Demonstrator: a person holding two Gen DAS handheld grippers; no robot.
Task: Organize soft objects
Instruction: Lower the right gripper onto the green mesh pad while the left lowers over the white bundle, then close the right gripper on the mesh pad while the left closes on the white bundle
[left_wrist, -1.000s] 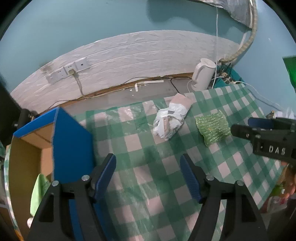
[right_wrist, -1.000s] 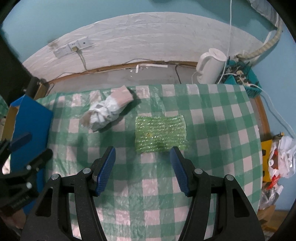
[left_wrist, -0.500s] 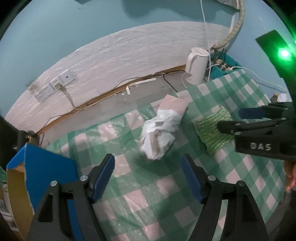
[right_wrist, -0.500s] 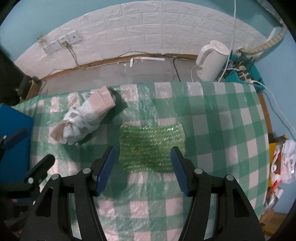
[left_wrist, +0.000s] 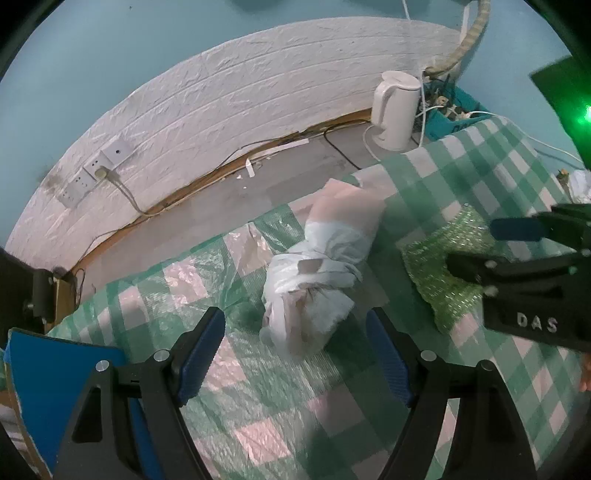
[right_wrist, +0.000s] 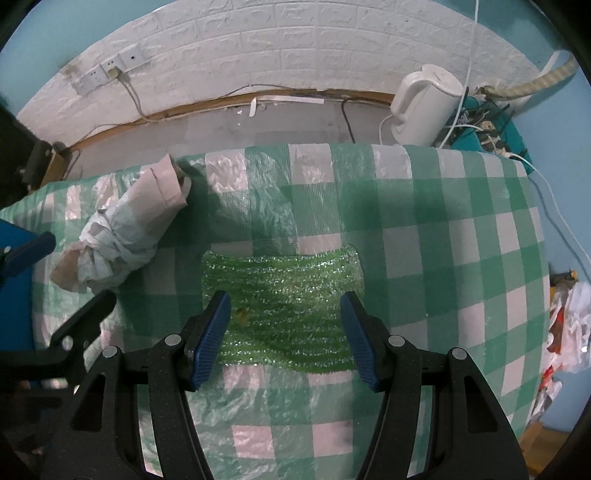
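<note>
A crumpled white and tan paper bundle (left_wrist: 317, 269) lies on the green checked tablecloth (left_wrist: 258, 398). My left gripper (left_wrist: 295, 350) hovers just in front of its near end, its jaws opening, with only the bundle's tip between them and the pads clear of it. A green bubble-wrap pad (right_wrist: 284, 306) lies flat to the right of the bundle (right_wrist: 118, 243). My right gripper (right_wrist: 284, 332) hangs over the pad's near half, open, its blue pads (right_wrist: 210, 336) astride it without pressing. The right gripper also shows at the right of the left wrist view, over the green pad (left_wrist: 443, 273).
A blue-sided cardboard box (left_wrist: 55, 387) stands at the table's left edge. A white kettle (right_wrist: 424, 107) and a teal basket of cables (right_wrist: 491, 129) sit on the floor beyond the table, by a white brick wall with sockets (right_wrist: 107, 70). Plastic bags (right_wrist: 565, 317) lie to the right.
Both grippers have come down and closer to the table: the left now sits at the paper bundle with wider jaws, and the right has moved over the green pad.
</note>
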